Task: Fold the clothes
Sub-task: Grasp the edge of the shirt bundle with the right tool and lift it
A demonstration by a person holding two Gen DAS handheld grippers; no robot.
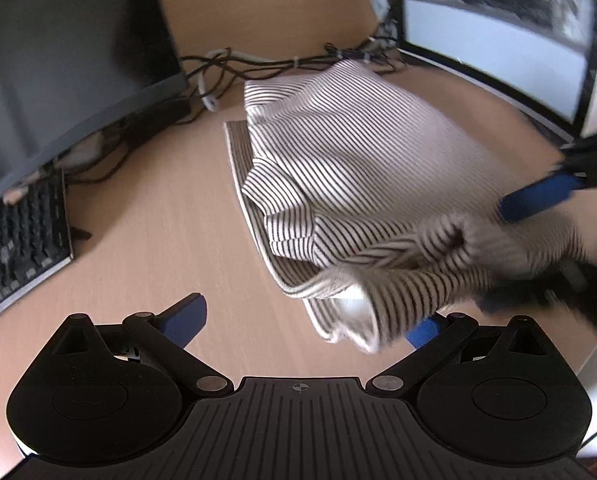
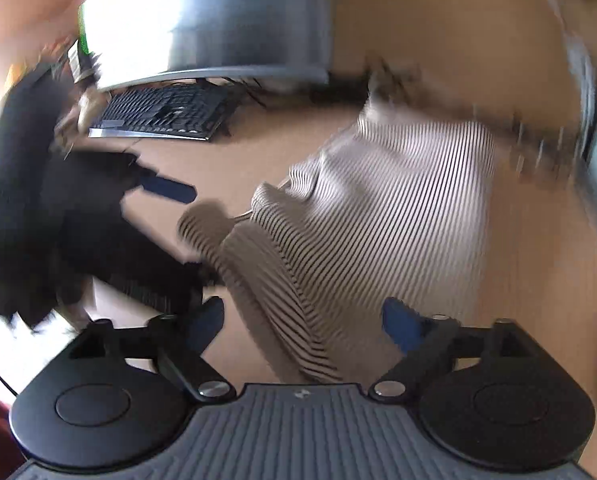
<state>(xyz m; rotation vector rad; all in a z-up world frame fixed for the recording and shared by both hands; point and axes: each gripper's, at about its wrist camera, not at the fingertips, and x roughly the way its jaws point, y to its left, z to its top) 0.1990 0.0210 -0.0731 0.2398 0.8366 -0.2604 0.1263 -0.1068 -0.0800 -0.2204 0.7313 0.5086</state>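
Both my left gripper [image 1: 304,322] and right gripper [image 2: 304,322] gape wide, empty, beside the rumpled striped shirt [image 1: 350,184] on the desk [image 1: 170,232].

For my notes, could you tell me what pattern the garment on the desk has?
The garment has thin dark stripes on white, clearest in the left wrist view.

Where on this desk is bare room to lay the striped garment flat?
Bare wood lies between the keyboard and the striped garment, ahead of the left tongs. It is crowded at the back, where cables run between the two monitors.
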